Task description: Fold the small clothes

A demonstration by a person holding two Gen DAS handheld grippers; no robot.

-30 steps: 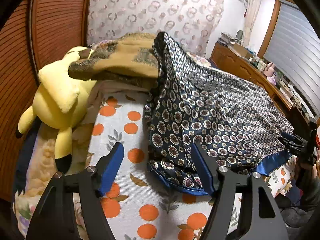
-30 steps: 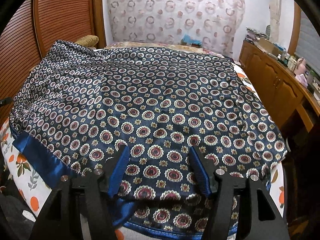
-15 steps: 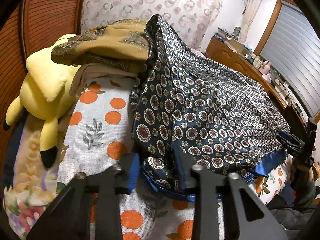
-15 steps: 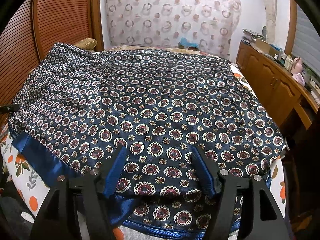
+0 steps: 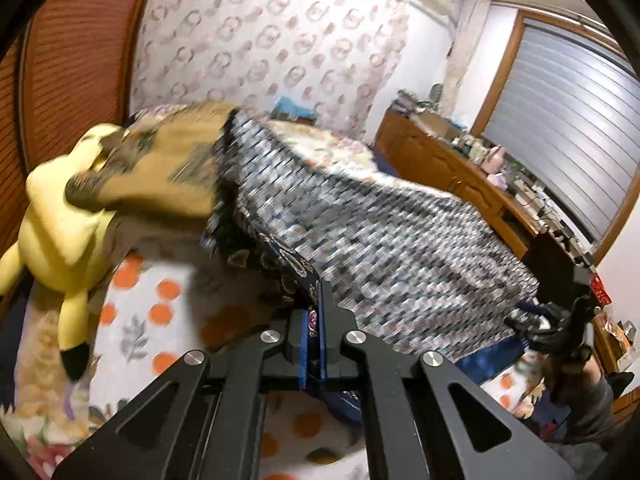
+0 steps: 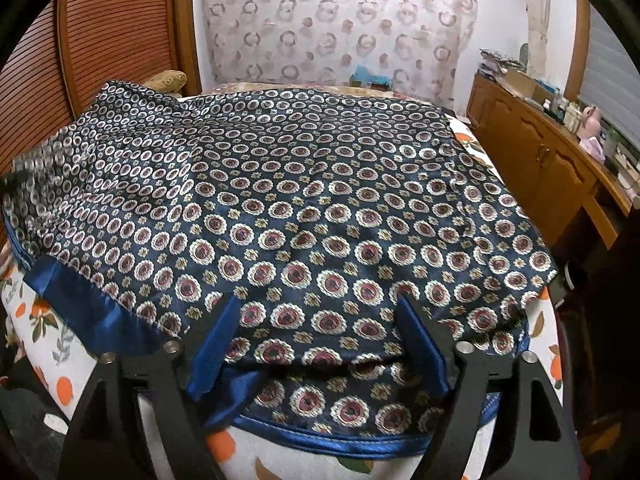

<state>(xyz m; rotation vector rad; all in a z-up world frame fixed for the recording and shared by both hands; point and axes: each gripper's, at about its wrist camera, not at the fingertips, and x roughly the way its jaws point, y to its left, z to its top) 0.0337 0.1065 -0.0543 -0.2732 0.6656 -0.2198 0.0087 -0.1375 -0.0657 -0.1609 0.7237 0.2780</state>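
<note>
Left wrist: gripper now clamped on garment edge — lifted.

Both wrist cameras look down, close, across the same patterned garment.

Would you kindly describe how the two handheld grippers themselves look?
Both match: the left gripper and right gripper have matte black angular linkage arms with triangular cut-outs, round silver pivot bolts, and flat blue pads lining the fingers. No cables or markings show.
</note>
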